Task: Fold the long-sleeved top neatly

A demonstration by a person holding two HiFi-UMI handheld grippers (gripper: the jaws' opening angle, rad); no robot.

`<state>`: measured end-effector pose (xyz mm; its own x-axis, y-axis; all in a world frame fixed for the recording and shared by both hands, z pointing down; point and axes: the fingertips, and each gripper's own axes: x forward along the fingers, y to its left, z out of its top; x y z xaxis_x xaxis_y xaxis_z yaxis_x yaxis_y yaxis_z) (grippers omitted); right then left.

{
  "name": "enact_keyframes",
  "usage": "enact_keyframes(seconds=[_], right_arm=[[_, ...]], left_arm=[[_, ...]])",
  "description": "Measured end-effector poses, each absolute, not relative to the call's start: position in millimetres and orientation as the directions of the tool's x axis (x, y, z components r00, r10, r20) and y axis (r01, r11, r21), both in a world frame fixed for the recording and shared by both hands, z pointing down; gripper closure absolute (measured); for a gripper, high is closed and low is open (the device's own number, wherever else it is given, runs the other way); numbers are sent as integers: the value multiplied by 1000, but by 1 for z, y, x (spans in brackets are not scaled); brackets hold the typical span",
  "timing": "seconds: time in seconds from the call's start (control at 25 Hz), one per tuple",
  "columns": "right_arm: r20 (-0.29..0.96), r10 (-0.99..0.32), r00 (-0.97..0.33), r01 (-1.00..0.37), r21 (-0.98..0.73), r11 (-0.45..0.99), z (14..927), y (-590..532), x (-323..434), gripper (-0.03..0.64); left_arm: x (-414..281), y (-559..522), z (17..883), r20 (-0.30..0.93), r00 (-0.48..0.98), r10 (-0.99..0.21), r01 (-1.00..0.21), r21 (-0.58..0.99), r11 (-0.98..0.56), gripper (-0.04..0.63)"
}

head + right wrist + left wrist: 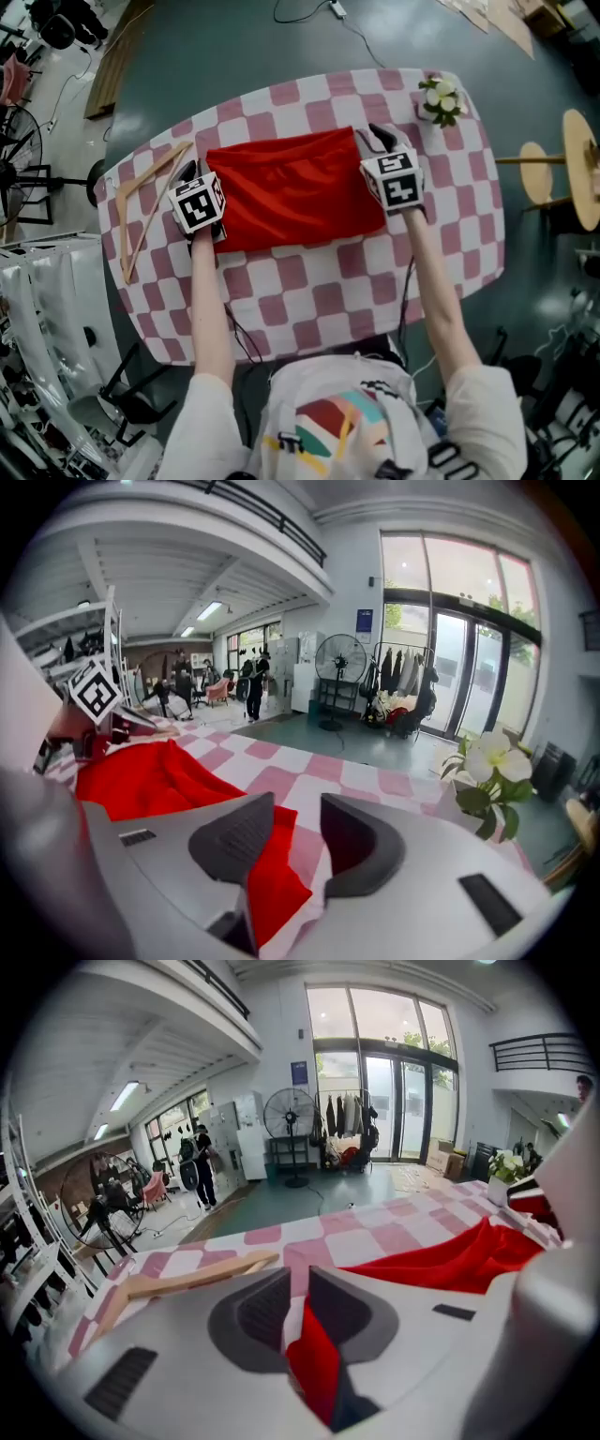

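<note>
Head view, steeply down onto a table (309, 291) covered in pink-and-white checks. In the middle, a red long-sleeved top (295, 192), laid flat as a wide rectangle with its long edges running left to right. At its left edge, the left gripper (189, 173), pointing toward the far side. At its right edge, the right gripper (380, 141), pointing the same way. A bare forearm behind each, reaching in from the near side. Left of the top and just beside the left gripper, a wooden hanger (148, 183) flat on the table. At the far right corner, a small bunch of white flowers (441, 97), apart from the top.

In the left gripper view: jaws all but together, with a fold of the red fabric pinched in the narrow slit between them. Beyond, the rest of the top to the right and the hanger to the left.

In the right gripper view: jaws plainly apart, clamping nothing. A corner of the red fabric under and between them, mostly below the left-hand jaw, with checks showing through the gap. Flowers near on the right.
</note>
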<state>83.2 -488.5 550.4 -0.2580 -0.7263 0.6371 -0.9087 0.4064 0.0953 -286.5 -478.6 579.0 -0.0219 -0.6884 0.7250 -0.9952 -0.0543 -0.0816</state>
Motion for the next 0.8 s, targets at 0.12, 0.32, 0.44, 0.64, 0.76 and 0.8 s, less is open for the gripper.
enact_keyframes(seconds=[0.12,0.32,0.44,0.64,0.76,0.8], right_arm=[[577,-757,-305,-925,9,379,522,-468,78,430],[465,-822,-330,-944,-189,272,481,-396,68,426],[466,-826,-317,-934,-307,184,490,-343,64,420],[502,-808,-309,-831,-555,-27,537,-276,65,420],[511,-794,-328,-735,-666,-125,563,-258,63,420],[518,-791,-326,-709,-687,-158,571,-255,64,420]], left_arm=[[-282,-468,549,657,12,-754,-999,-25,-38,472],[-250,-421,476,499,128,-857,-992,53,-117,472],[-225,-382,443,423,234,-875,-972,105,-209,472],[-196,-326,420,372,356,-857,-934,175,-312,472],[-190,-307,425,388,361,-848,-932,185,-313,481],[-188,-302,428,396,362,-844,-931,192,-310,486]])
